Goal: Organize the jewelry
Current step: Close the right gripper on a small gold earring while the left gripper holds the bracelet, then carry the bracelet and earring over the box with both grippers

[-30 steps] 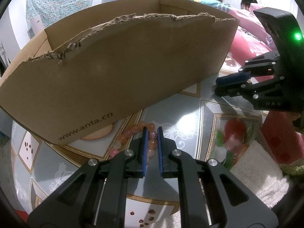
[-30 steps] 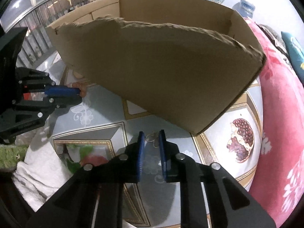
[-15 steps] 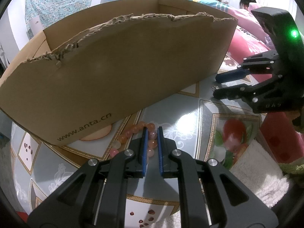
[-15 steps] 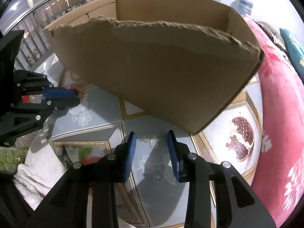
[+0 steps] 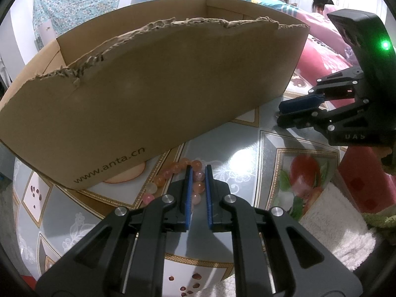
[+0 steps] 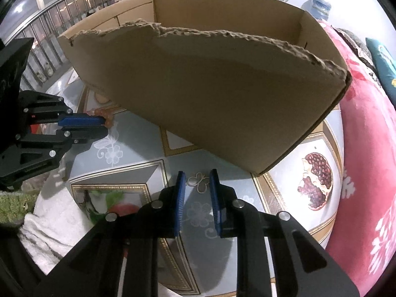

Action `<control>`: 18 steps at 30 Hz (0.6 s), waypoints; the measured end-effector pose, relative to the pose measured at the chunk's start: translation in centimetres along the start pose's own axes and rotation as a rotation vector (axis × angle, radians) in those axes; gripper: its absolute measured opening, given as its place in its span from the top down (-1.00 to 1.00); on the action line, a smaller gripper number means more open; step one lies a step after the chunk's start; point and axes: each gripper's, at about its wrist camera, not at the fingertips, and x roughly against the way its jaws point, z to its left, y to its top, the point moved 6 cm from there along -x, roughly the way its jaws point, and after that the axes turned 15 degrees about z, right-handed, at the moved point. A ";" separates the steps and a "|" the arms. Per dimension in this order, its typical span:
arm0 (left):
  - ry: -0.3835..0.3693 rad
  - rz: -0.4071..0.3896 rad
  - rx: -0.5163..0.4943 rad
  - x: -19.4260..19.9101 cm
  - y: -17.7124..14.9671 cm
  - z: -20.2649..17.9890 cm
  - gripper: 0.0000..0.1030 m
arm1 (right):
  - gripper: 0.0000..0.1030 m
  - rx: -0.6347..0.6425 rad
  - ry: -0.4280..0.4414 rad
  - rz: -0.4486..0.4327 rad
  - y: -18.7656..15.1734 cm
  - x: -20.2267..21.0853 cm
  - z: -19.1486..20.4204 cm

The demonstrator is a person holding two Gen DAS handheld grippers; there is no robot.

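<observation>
Bracelet (image 5: 178, 173) beside box (image 5: 148, 99) printed "www.anta.cn".

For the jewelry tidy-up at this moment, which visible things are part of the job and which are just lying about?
Part of the job:
- bead bracelet, clamped in the left gripper
- small metal jewelry piece, between the closing jaws of the right gripper
- cardboard box, probably the container

Lying about:
- white towel
- pink bedding
- patterned tablecloth

Black fingers (image 5: 188, 198) with blue pads, silver screws.
</observation>
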 end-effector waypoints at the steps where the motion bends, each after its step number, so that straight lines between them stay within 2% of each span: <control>1: 0.000 0.000 0.000 0.0 0.0 0.0 0.83 | 0.61 -0.004 0.004 -0.001 -0.1 0.0 -0.1; 8: 0.001 -0.001 -0.002 0.0 0.0 0.0 0.83 | 0.61 -0.020 0.017 -0.027 -0.6 1.3 -0.7; 15: -0.012 -0.013 -0.001 0.2 -0.2 0.2 0.84 | 0.61 -0.052 0.048 -0.092 -1.1 3.9 -0.6; 18: -0.026 -0.042 0.007 1.0 -0.5 0.5 0.84 | 0.61 -0.070 0.070 -0.129 -1.3 5.1 -0.6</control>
